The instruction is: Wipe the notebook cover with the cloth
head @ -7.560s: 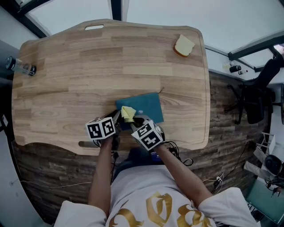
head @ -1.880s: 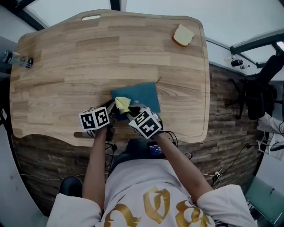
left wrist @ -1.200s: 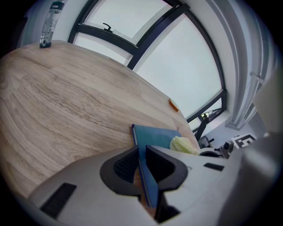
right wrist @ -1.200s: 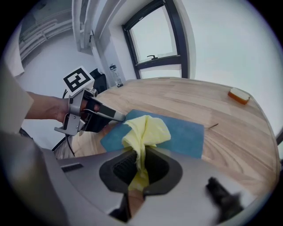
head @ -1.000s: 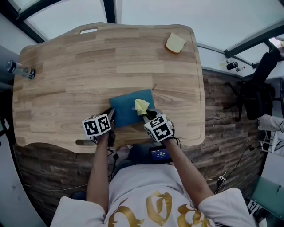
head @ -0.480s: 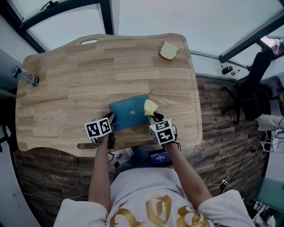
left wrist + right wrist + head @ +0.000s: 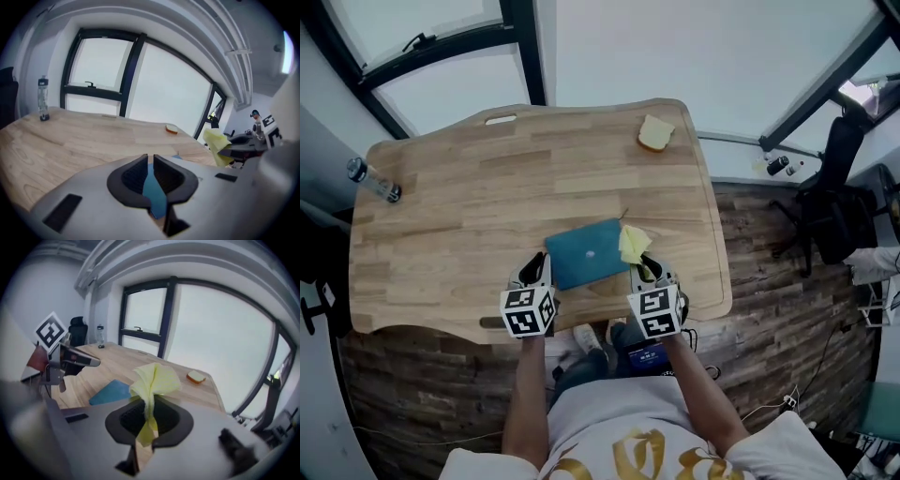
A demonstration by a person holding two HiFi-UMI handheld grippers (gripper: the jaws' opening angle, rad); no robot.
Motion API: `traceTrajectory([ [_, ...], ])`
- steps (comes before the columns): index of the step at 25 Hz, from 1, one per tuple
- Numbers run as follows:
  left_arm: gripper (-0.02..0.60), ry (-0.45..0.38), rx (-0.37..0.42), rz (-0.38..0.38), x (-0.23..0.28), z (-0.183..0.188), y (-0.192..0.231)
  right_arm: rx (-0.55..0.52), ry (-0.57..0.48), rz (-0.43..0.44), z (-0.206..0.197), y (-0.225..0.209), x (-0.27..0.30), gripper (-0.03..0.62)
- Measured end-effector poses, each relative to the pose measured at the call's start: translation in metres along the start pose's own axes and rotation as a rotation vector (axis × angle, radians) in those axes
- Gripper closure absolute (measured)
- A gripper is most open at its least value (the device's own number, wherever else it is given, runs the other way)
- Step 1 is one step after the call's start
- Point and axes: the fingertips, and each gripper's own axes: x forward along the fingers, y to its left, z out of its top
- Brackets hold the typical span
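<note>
A teal notebook (image 7: 586, 253) lies flat near the front edge of the wooden table (image 7: 478, 202). My right gripper (image 7: 645, 267) is shut on a yellow cloth (image 7: 632, 244), which hangs just past the notebook's right edge. In the right gripper view the cloth (image 7: 154, 378) bunches up out of the jaws (image 7: 149, 404), with the notebook (image 7: 110, 392) off to the left. My left gripper (image 7: 536, 269) sits at the notebook's near left corner. Its jaws (image 7: 150, 161) stand almost together, and the blue cover (image 7: 154, 197) shows through the slit. I cannot tell if it touches the cover.
A slice of bread (image 7: 655, 133) lies at the table's far right corner. A clear bottle (image 7: 373, 180) lies at the far left edge. A handle slot (image 7: 501, 119) is cut in the far edge. A dark office chair (image 7: 834, 202) stands right of the table.
My right gripper has carried the cloth rightwards across the cover, from its left part to beyond its right edge. The left gripper has stayed at the notebook's left corner.
</note>
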Motion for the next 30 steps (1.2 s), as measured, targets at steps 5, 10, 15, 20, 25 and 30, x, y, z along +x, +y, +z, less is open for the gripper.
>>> traceTrajectory([
  [5,0.563,-0.090,0.032,0.052,-0.037,0.029,-0.013,0.016,-0.168,0.012,0.039,0.013,-0.034,0.556],
  [10,0.565,-0.197,0.023,0.047,-0.068,0.051,-0.043,0.020,-0.209,0.063,0.047,0.016,-0.051,0.556],
  [15,0.565,-0.245,0.074,0.105,-0.100,0.050,-0.066,0.123,-0.288,0.122,0.055,0.013,-0.082,0.556],
  [20,0.565,-0.265,0.071,0.152,-0.124,0.048,-0.075,0.133,-0.327,0.120,0.054,0.003,-0.103,0.556],
  [25,0.565,-0.281,0.050,0.163,-0.138,0.045,-0.080,0.162,-0.344,0.125,0.051,-0.004,-0.115,0.556],
  [30,0.565,-0.286,0.062,0.178,-0.134,0.046,-0.085,0.135,-0.336,0.141,0.044,0.002,-0.119,0.556],
])
